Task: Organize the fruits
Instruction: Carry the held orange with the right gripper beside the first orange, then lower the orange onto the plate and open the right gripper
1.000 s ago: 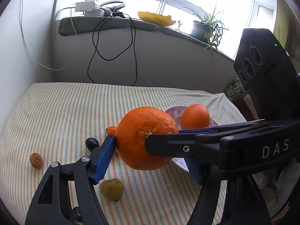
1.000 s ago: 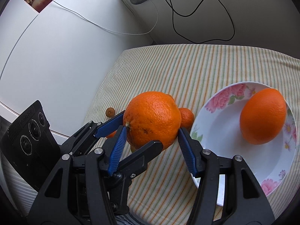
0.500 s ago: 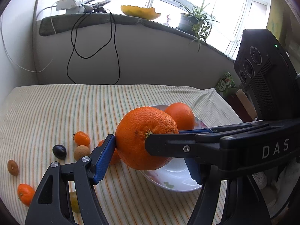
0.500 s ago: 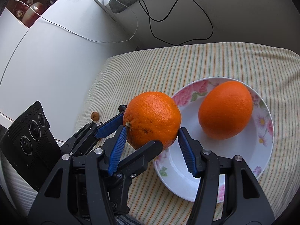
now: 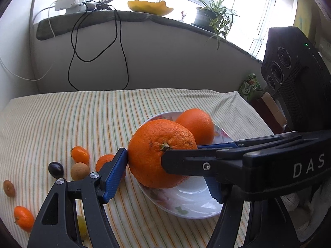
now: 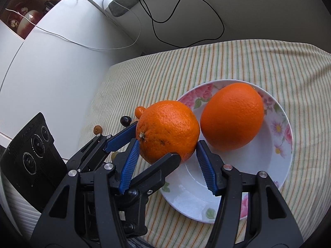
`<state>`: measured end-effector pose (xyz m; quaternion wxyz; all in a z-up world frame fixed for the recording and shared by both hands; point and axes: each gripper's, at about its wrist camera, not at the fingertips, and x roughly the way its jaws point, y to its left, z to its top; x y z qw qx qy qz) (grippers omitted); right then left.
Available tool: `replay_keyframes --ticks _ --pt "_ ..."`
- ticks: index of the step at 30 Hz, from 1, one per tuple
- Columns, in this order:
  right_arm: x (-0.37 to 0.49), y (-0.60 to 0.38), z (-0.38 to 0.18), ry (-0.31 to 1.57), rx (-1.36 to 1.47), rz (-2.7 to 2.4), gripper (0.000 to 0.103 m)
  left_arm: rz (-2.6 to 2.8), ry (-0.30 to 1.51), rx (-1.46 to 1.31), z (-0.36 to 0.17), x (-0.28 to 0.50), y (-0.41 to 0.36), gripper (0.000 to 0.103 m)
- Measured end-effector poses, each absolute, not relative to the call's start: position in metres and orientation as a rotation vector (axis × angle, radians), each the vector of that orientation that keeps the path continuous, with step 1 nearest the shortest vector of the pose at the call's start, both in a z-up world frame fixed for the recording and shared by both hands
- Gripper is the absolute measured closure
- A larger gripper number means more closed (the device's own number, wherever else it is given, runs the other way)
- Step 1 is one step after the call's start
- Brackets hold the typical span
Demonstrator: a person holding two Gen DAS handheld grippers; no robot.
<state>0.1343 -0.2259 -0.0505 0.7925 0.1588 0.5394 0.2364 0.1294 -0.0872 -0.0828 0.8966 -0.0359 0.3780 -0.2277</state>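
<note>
Both grippers are shut on one large bumpy orange point(image 5: 159, 153), which also shows in the right wrist view point(image 6: 167, 130). My left gripper point(image 5: 165, 165) and my right gripper point(image 6: 167, 150) hold it together over the left rim of a white floral plate point(image 6: 277, 124). A smooth orange point(image 6: 231, 115) lies in the plate, close to the held one. It also shows in the left wrist view point(image 5: 196, 124), behind the held orange on the plate point(image 5: 186, 202).
Small fruits lie on the striped cloth point(image 5: 82, 119) left of the plate: two kumquats point(image 5: 79, 154), a dark grape point(image 5: 55, 169), a tan longan point(image 5: 79, 170), a dried slice point(image 5: 8, 188), a small mandarin point(image 5: 23, 218). A wall and cables stand behind.
Both grippers have carried the large orange to the right, from over the cloth and small fruits to above the plate's left rim, close to the smooth orange.
</note>
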Motion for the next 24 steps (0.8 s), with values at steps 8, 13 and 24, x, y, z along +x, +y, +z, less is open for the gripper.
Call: replay_keyframes --ticks 8,13,24 --pt "0.131 -0.22 -0.044 1.137 0.278 0.495 0.043 -0.469 0.767 -0.064 -0.081 0.126 -0.087 0.033" --pt "0.13 -0.219 -0.04 1.117 0.257 0.49 0.042 -0.467 0.753 -0.04 -0.076 0.119 -0.089 0.033" --pt "0.118 -0.221 -0.036 1.088 0.252 0.478 0.041 -0.447 0.76 -0.048 -0.076 0.107 -0.081 0.033"
